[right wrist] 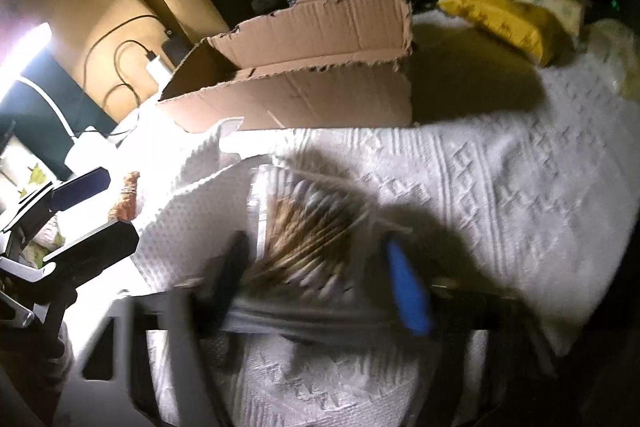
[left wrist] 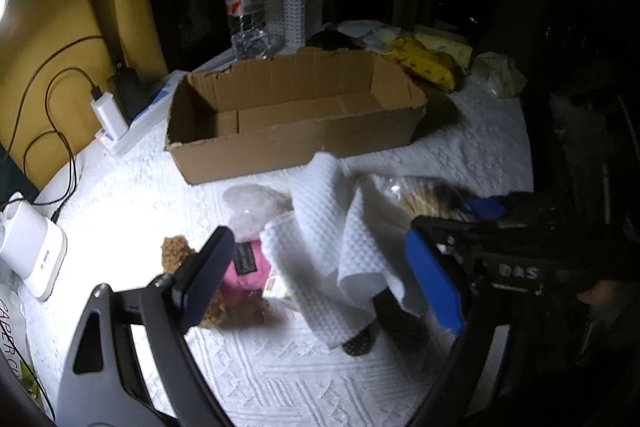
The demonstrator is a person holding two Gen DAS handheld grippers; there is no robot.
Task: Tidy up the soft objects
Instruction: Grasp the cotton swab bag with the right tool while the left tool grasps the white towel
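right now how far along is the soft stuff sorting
Nothing looks done yet: the cardboard box is empty. In hand: the right gripper is around a clear pack of cotton swabs. Left: the paper towel and the teddy bear lie on the table by the open left gripper.

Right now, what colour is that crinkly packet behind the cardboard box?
Yellow with small dark markings: the packet lies behind the cardboard box; the left wrist view shows it best.

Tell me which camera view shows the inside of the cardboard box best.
The left wrist view: it looks down into the cardboard box, showing its bare floor and inner walls. The right wrist view sees the box from lower, mostly its outer front wall and torn rim, with the floor hidden.
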